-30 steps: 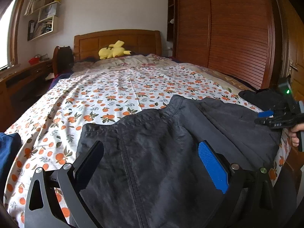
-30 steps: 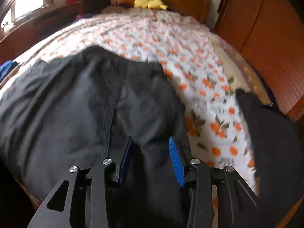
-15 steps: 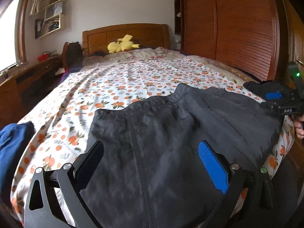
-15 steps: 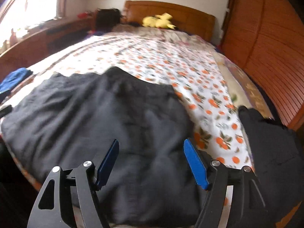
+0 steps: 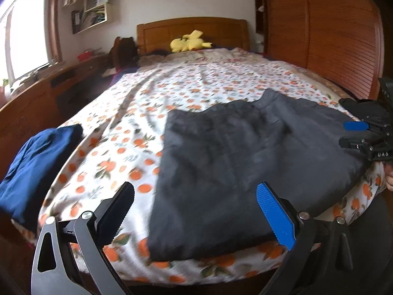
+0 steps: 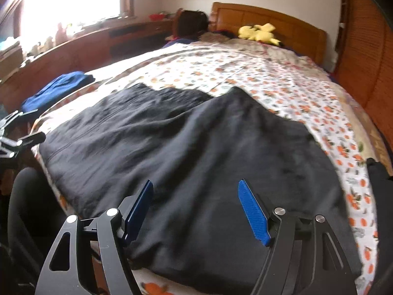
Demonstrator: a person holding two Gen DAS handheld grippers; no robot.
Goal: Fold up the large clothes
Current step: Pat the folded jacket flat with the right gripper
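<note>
A large black garment [image 5: 235, 162] lies folded flat on the foot end of the bed; it also fills the middle of the right wrist view [image 6: 196, 152]. My left gripper [image 5: 195, 198] is open and empty, raised above the bed's foot edge near the garment's front left corner. My right gripper [image 6: 195, 200] is open and empty, above the garment's near edge. The right gripper shows in the left wrist view [image 5: 363, 135] at the garment's right end. The left gripper shows at the left edge of the right wrist view [image 6: 17, 132].
The bed has an orange-print sheet [image 5: 196, 86] and a wooden headboard [image 5: 191, 32] with a yellow plush toy [image 5: 189, 43]. A blue garment [image 5: 36, 162] lies at the bed's left corner. A black garment [image 6: 380, 196] lies at the right. A wooden wardrobe [image 5: 319, 29] stands to the right.
Both grippers have pulled back and up from the black garment. The right gripper's jaws have opened wide. The garment lies flat on the bed, let go.
</note>
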